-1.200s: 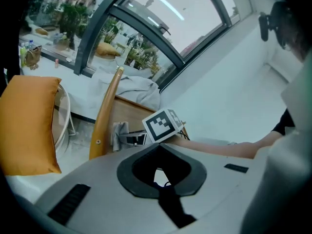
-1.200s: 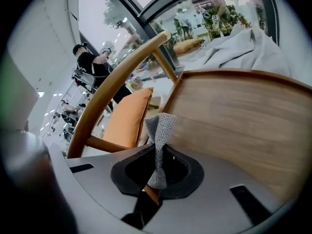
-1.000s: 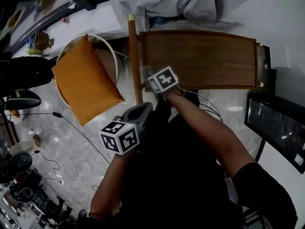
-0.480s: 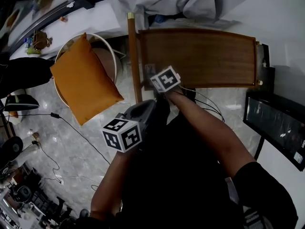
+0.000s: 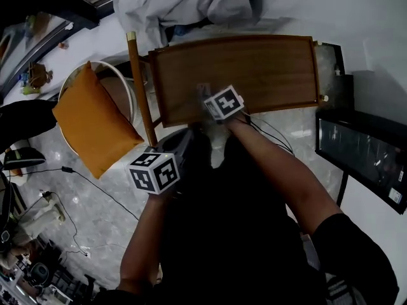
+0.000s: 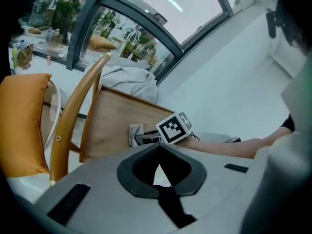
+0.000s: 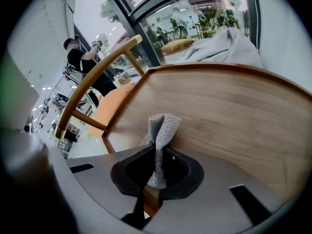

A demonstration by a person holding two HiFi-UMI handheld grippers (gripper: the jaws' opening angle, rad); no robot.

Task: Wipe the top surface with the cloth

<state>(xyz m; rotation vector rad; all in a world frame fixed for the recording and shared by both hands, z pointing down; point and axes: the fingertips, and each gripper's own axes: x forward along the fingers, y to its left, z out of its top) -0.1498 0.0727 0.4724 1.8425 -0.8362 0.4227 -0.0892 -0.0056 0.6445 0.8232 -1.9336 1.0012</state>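
While your right gripper (image 7: 155, 177) pinches the grey cloth (image 7: 161, 128) onto the desk (image 5: 267, 68) near its front edge, left of middle, bare wood stretches rightward; your left gripper (image 6: 160, 177), pressed together and empty, hangs off the front-left corner.

Under your left gripper (image 6: 158, 172) the floor (image 5: 95, 221) is pale, glossy stone with black cables (image 5: 95, 183) trailing over it. To its left stands a round white-rimmed chair (image 5: 129, 84) carrying an orange cushion (image 5: 89, 129). Ahead of it, dark-framed windows (image 6: 146, 18) let in daylight beside a white wall (image 6: 229, 72). A grey heap of fabric (image 6: 129, 79) lies below them.
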